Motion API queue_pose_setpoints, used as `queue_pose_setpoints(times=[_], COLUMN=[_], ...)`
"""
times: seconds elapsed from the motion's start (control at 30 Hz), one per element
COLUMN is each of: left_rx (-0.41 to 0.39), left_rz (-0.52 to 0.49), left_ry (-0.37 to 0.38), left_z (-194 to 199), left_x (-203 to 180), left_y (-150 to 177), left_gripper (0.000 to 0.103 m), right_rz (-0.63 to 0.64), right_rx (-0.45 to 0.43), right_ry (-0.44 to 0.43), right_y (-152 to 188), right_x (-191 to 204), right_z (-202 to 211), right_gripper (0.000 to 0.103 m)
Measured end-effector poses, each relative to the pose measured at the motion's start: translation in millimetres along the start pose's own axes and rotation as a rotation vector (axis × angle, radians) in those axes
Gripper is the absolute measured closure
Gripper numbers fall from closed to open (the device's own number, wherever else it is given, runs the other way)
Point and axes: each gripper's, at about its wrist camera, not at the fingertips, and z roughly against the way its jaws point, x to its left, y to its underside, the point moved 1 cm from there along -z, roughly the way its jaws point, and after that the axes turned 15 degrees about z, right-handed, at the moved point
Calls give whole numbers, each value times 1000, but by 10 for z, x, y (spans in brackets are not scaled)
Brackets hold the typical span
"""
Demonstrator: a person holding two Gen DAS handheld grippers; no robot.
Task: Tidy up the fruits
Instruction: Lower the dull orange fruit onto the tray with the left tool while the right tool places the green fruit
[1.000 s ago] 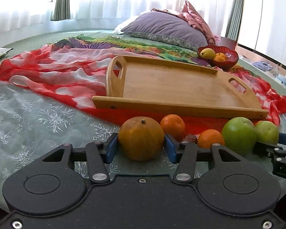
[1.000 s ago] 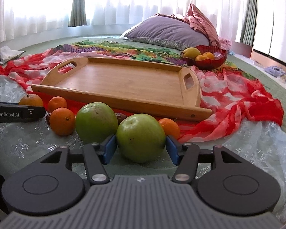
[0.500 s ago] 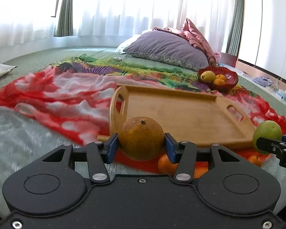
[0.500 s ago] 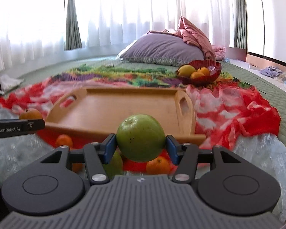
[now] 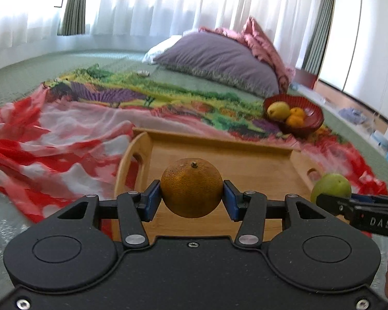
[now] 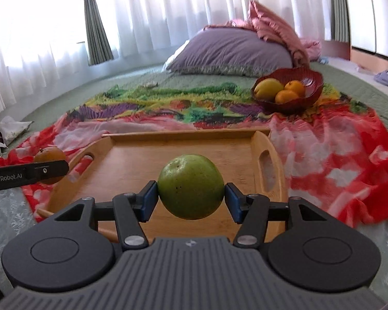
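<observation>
At the centre of the left wrist view, the left gripper (image 5: 191, 198) is clamped on a brownish orange (image 5: 191, 187), its blue pads (image 5: 152, 199) pressing both sides, stem end up, held above the near part of the wooden tray (image 5: 245, 160). At the centre of the right wrist view, the right gripper (image 6: 191, 198) grips a green apple (image 6: 191, 186) the same way over the tray's near part. The tray lies on a red and white cloth (image 6: 336, 160). In the upper right of both frames, a dark red bowl (image 6: 304, 100) on a colourful patterned cloth (image 6: 168, 103) holds a yellow pear (image 6: 268, 88) and two small oranges (image 6: 287, 95), with a purple pillow (image 6: 232, 51) behind it.
</observation>
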Motion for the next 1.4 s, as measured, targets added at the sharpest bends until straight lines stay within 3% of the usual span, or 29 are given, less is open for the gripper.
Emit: queue_pose_setpoints(times=[0.47,1.4], left_rx=[72,93], left_rz=[-41,-95], left_ry=[-90,-128], left_z=[-644,-808], left_x=[-99,-130], left_y=[122,207], left_gripper=[55,55], right_rz=[-52,-46], right_rx=[110,120], right_ry=[11,-3], right_y=[26,41], right_x=[-131,-126], right_z=[-582,-632], right_gripper=[44,44])
